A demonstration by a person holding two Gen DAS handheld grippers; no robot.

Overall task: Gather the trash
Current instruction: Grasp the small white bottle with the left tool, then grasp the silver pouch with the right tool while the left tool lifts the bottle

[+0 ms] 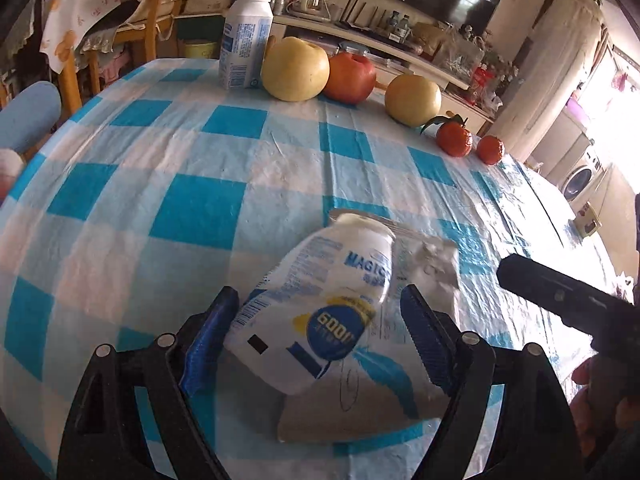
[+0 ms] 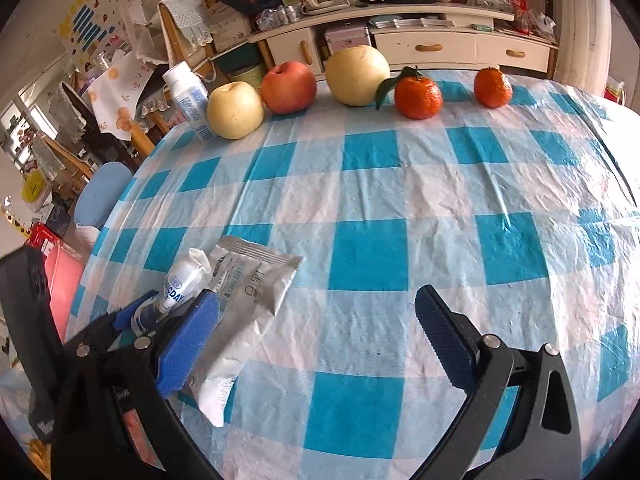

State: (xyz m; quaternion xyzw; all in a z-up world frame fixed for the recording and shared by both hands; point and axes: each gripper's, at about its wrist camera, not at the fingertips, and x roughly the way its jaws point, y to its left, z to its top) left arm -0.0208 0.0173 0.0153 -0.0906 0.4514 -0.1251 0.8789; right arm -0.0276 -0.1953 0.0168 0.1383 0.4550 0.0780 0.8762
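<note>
Left wrist view: checked blue/white tablecloth [image 1: 192, 168] fills most of the frame ahead of the left gripper [image 1: 318, 320], spread over a round table. Far ahead, near the cloth's far edge, a row of items: upright white milk carton [image 1: 246, 40], touching a yellow pear [image 1: 295, 70], then a red apple [image 1: 350, 78] against it, a 2nd pear [image 1: 413, 98] slightly apart to the right, then 2 tangerines [image 1: 454, 138] further right. Right between the left gripper's fingers lies a small white yoghurt bottle [image 1: 316, 308], tipped over, neck pointing away; left blue pad [image 1: 208, 340] sits at the bottle's side, right pad has a clear gap to it, so not clamped – jaws wide, nothing grasped. Beyond and under the bottle, to the right, a crumpled silver/white wrapper [image 1: 432, 264] flat on the cloth. Part of the right gripper's black body and a person's hand show at the right edge. Right wrist view: right gripper [image 2: 316, 328] spread wide over bare cloth, nothing between its fingers. Wrapper [image 2: 248, 280] lies to its left, passing under the left finger's tip; bottle [image 2: 182, 280] is further left, inside the left gripper's blue pads. Same fruit row far ahead.
</note>
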